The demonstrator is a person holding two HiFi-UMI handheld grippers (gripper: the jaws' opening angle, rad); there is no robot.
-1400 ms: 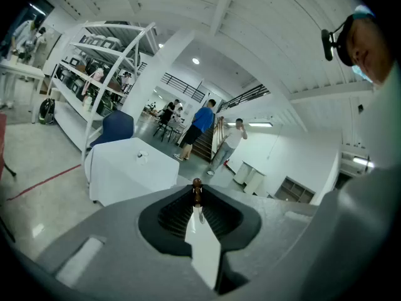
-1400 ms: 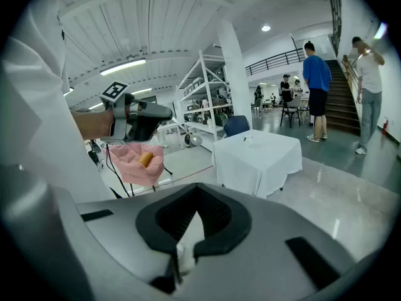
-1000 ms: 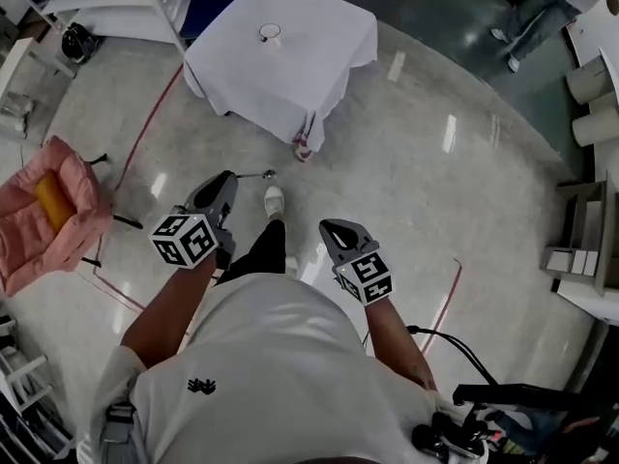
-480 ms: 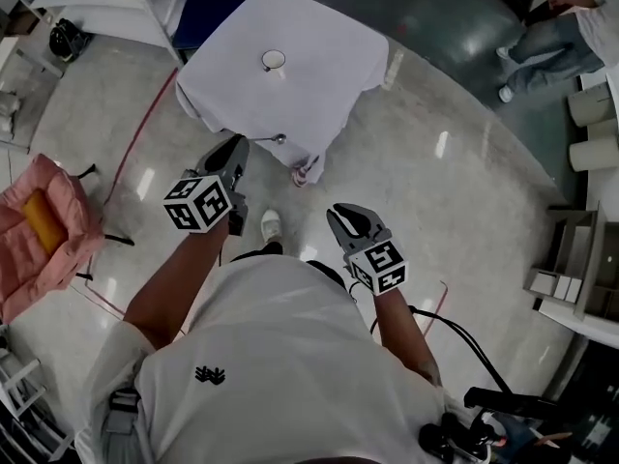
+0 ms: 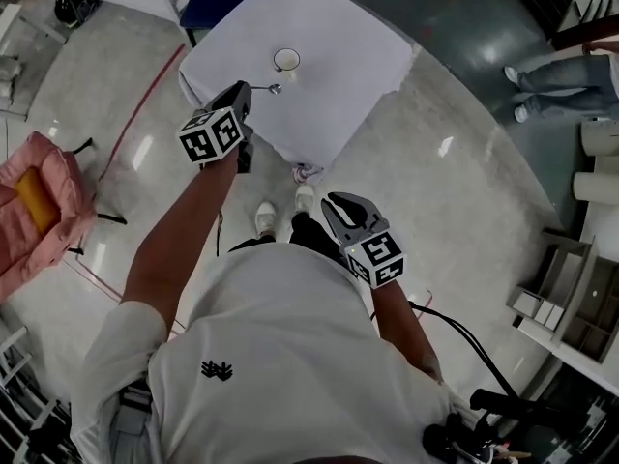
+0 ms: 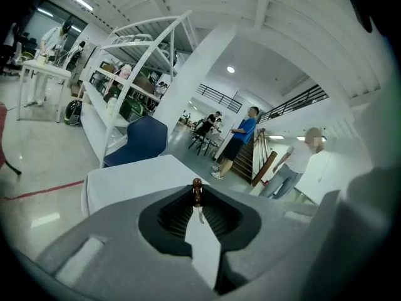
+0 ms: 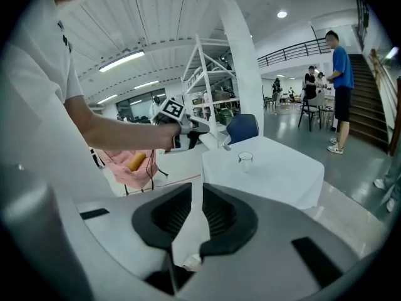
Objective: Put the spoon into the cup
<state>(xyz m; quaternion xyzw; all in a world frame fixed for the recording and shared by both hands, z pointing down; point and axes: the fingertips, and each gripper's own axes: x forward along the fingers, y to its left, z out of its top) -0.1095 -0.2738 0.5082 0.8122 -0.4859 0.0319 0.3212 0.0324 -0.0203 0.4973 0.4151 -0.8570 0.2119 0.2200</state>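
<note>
Since a moment ago the person has walked right up to the white-draped tabletop (image 5: 338, 75). The left gripper (image 5: 244, 93) has swung forward from over the floor (image 5: 464, 211) to above the near edge, while the right gripper (image 5: 336, 208) has trailed along low beside the body. The left jaws are clamped on the handle of the spoon (image 5: 265, 88), which sticks out roughly level with its bowl end near the cup (image 5: 286, 61), not yet above it and not touching. The right jaws stand a narrow slit apart with nothing between them (only floor shows through the gap). The cup sits upright and alone toward the far middle of the tabletop, well clear of the edges. To my eye the carry is nearly over and the delicate part is about to start. The arm should slow down now, since that small cup looks light enough to tip if struck. I'd bring the bowl end above the rim first, then tilt the gripper so the spoon points downward, and lower it through the centre of the mouth. The jaws should let go only once the bowl end is well inside. If the cup seems likely to slide, the free right gripper could come up and steady it from the side.
</note>
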